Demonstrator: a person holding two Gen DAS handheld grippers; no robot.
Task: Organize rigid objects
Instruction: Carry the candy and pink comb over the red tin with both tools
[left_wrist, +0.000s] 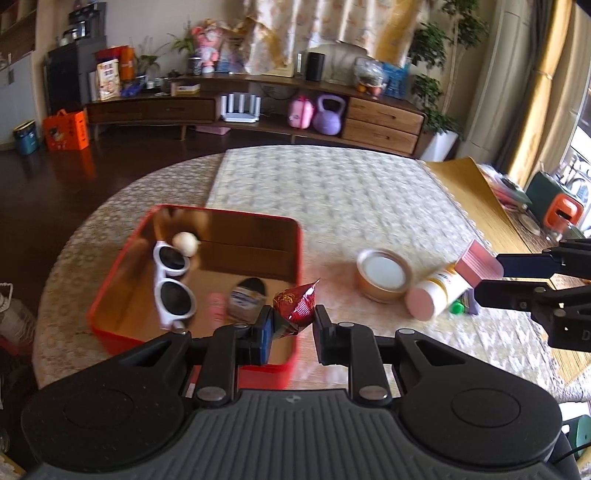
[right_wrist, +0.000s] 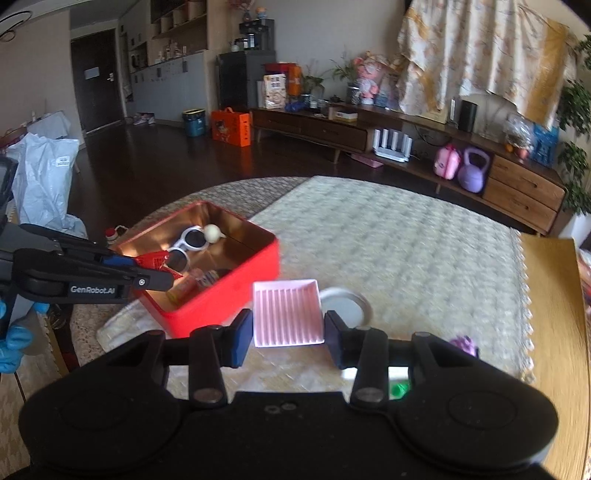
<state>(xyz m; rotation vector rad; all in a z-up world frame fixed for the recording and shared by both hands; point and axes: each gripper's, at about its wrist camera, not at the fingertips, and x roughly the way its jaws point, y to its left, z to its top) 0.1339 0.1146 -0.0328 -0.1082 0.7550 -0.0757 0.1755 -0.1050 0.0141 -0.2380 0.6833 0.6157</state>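
Left wrist view: my left gripper is clamped on a red foil packet, hanging over the near right corner of the red tin; drop point lies straight ahead and left. Sunglasses lie inside, long axis front to back.

Right wrist view: my right gripper is clamped on a pink ribbed box, tin ahead-left, the left one nearer it. "GenRobot.AI" reads on the left gripper; the packet's print is probably unreadable.

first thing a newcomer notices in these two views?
Probably the red tin box on the quilted tablecloth, with white sunglasses lying inside. Next, each gripper is carrying something: the left gripper pinches a shiny red foil packet at the box's near edge, and the right gripper clamps a pink ribbed tray beside the box.
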